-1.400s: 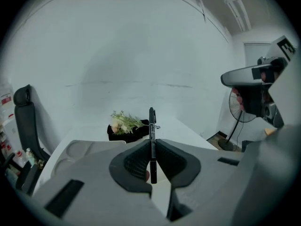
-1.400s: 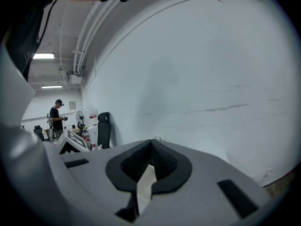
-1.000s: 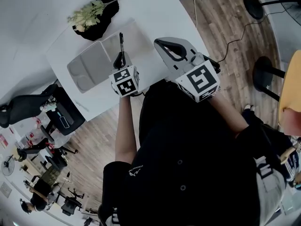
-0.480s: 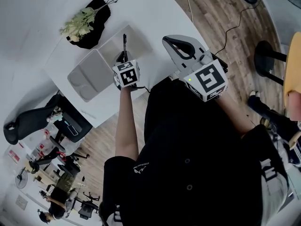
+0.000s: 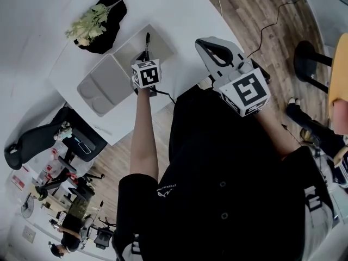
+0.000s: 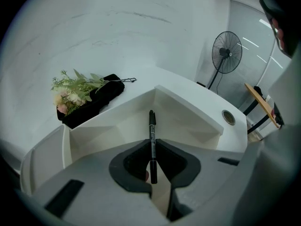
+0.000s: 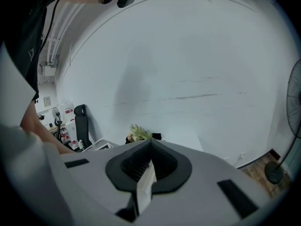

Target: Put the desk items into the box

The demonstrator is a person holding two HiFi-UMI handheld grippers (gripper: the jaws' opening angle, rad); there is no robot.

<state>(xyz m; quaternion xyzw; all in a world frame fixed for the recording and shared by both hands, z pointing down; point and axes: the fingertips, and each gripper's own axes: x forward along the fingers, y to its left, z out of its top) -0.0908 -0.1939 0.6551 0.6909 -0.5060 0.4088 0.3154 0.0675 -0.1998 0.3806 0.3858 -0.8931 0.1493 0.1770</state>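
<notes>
A black pen (image 6: 152,131) is clamped upright between the pads of my left gripper (image 6: 152,147), its capped end pointing forward over the open white box (image 6: 188,112). From the head view the left gripper (image 5: 145,57) hangs above the box (image 5: 160,43) with the pen (image 5: 147,41) sticking out ahead of it. The box's lid (image 5: 100,83) lies folded open to the left. My right gripper (image 5: 215,50) is held off to the right over the table, apart from the box. Its jaws meet at the tips, nothing between them (image 7: 150,144).
A black pouch with a spray of flowers (image 5: 100,20) lies on the white table (image 5: 179,10) behind the box. A round cable hole (image 6: 228,117) sits in the table at the right. A fan (image 6: 226,58) stands beyond, and office chairs (image 5: 32,137) are on the floor at the left.
My left gripper has sunk toward the box with the pen still in its grip and has rolled a little. The right gripper has shifted slightly to the right.
</notes>
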